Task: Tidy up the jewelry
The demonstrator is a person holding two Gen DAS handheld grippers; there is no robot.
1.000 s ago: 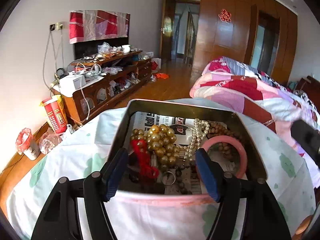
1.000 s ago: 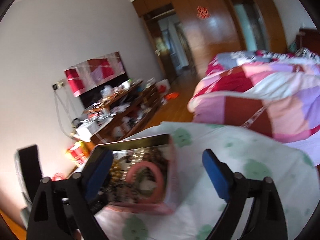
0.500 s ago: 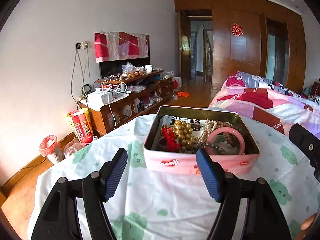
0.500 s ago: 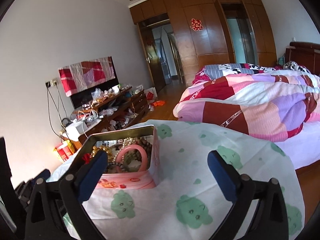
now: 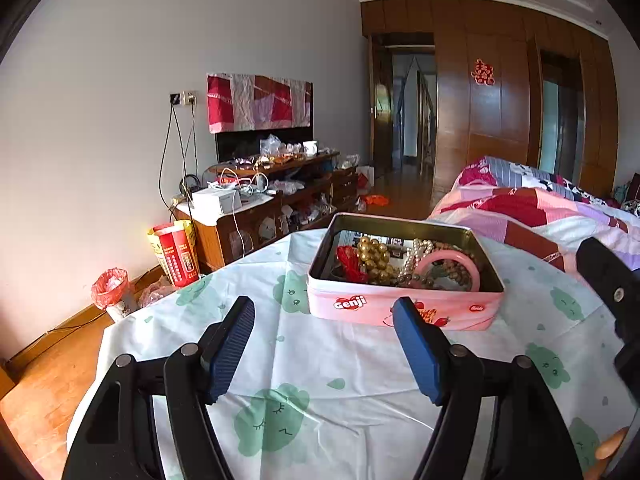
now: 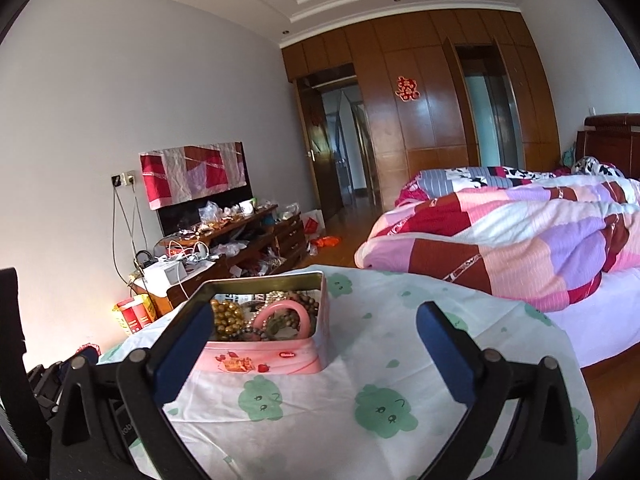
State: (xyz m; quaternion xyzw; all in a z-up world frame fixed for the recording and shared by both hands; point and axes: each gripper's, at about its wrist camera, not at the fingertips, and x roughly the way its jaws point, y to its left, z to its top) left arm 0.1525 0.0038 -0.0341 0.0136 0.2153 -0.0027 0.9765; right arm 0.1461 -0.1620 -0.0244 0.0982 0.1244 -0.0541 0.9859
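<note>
**On the cloth-covered table: open tin of jewelry, both grippers empty**

On the floor at far left of the left wrist view: a small bin lined with a red bag (image 5: 110, 291), then a red and yellow carton (image 5: 175, 252) against the wall.

Next along the wall: a low wooden cabinet (image 5: 276, 204) cluttered with cables and a white box, a dark screen above it half covered by a red and pink cloth (image 5: 258, 102).

Foreground: left gripper (image 5: 324, 344), blue pads spread wide, nothing between them, held above the white tablecloth (image 5: 340, 356) printed with green faces, short of the tin.

Centre: pink tin (image 5: 404, 310), lid off, sitting on the tablecloth. Contents, left to right: red tassel piece (image 5: 350, 262), gold bead strand (image 5: 374, 258), pearl strand (image 5: 420, 254), pink bangle (image 5: 448, 264), brown wooden bead strand (image 5: 460, 272). Items lie heaped and overlapping.

Right: bed with a pink, red and purple patchwork quilt (image 5: 532, 216), wooden wardrobe wall behind.

Right wrist view: right gripper (image 6: 312, 320), jaws fully apart, holding nothing; its left finger overlaps the tin's near corner in the view, contact not determinable.
</note>
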